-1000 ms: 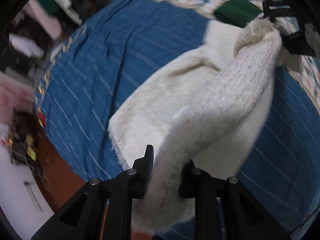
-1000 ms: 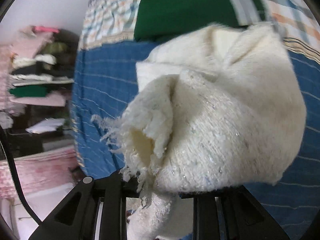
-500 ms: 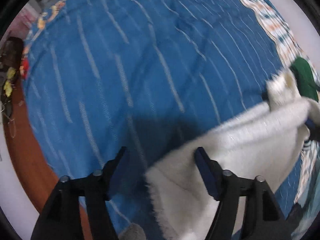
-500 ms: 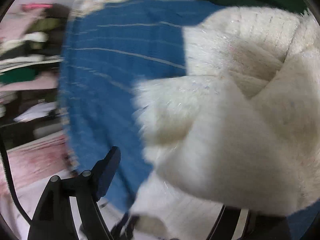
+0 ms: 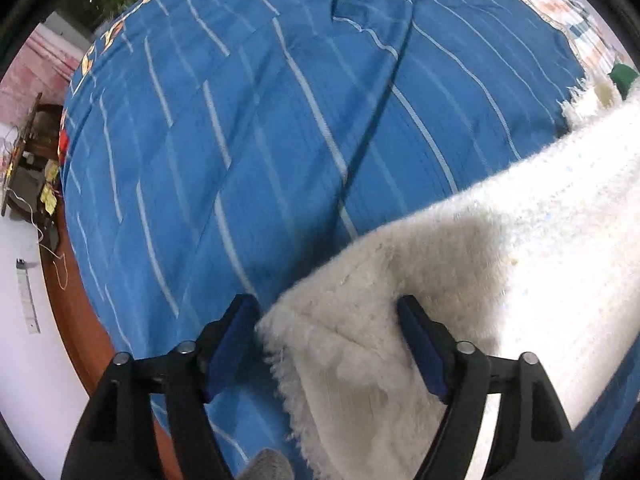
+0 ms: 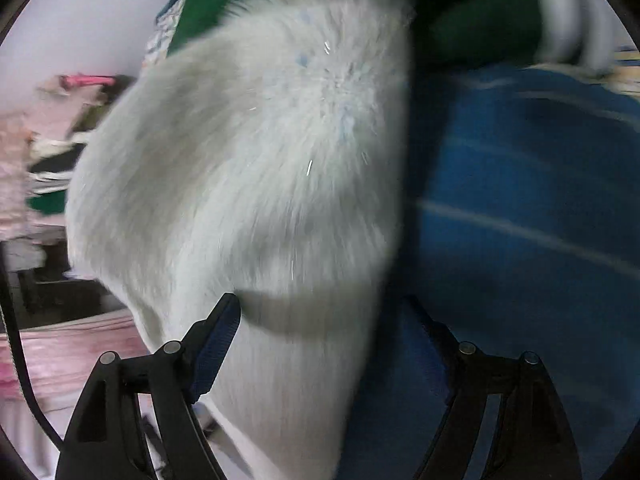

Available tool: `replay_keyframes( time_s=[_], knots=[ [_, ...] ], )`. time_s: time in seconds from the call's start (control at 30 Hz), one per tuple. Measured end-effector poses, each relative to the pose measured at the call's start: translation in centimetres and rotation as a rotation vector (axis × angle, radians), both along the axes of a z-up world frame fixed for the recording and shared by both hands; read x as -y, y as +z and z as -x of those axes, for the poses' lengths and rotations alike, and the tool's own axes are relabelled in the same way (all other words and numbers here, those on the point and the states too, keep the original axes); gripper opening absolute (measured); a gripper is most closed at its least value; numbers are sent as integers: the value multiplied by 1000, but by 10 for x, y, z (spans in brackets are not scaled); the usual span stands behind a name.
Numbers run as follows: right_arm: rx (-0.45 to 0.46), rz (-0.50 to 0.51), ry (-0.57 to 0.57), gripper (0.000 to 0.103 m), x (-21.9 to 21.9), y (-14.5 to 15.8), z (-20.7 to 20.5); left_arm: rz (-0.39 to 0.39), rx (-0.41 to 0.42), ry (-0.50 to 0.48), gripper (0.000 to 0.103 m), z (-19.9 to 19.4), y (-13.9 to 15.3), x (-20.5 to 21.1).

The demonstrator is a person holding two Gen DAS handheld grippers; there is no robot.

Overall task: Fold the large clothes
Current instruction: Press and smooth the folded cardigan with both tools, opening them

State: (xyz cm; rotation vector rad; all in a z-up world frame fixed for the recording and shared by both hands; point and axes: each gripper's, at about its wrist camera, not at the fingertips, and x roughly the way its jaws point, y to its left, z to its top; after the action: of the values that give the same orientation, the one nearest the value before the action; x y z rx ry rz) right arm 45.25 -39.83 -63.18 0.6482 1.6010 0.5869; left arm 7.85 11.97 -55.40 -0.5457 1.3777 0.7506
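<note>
A fuzzy cream knit garment (image 5: 500, 264) lies on a blue striped bedspread (image 5: 260, 120), reaching from the lower middle to the right edge of the left wrist view. My left gripper (image 5: 328, 320) is open, its jaws wide apart over the garment's fringed corner. In the right wrist view, blurred by motion, the same cream garment (image 6: 256, 168) fills the left and centre. My right gripper (image 6: 324, 320) is open, with the garment's edge between the spread jaws and not pinched.
A dark green garment (image 6: 472, 20) lies at the far end of the bed on a checked cover (image 5: 560, 4). The bed's wooden edge (image 5: 76, 316) and white floor are at the left. Shelves of folded clothes (image 6: 40, 160) stand beyond the bed.
Both grippers were shut on the cream garment a second ago and have opened. The garment has dropped onto the bedspread. The right view has swung and is blurred.
</note>
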Motion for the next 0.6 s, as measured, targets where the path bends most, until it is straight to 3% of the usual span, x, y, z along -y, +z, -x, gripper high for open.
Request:
replay_keyframes(
  time_s=[0.07, 0.13, 0.17, 0.2, 0.33, 0.47, 0.6],
  knots=[
    [-2, -81, -21, 78, -13, -18, -11, -17, -3, -11, 80, -5, -2, -3],
    [45, -73, -29, 61, -22, -13, -13, -27, -14, -23, 80, -7, -1, -4],
    [61, -60, -47, 44, -20, -9, -8, -31, -16, -28, 80, -7, 2, 0],
    [62, -71, -82, 36, -12, -6, -1, -41, -20, -37, 80, -7, 5, 0],
    [32, -149, -235, 30, 33, 17, 40, -51, 0, -52, 80, -4, 30, -8],
    [-2, -100, -387, 29, 90, 48, 105, -73, 35, 6, 80, 3, 58, -30],
    [-59, 58, -544, 29, 157, 74, 203, -81, 17, 19, 80, 4, 66, -38]
  ],
)
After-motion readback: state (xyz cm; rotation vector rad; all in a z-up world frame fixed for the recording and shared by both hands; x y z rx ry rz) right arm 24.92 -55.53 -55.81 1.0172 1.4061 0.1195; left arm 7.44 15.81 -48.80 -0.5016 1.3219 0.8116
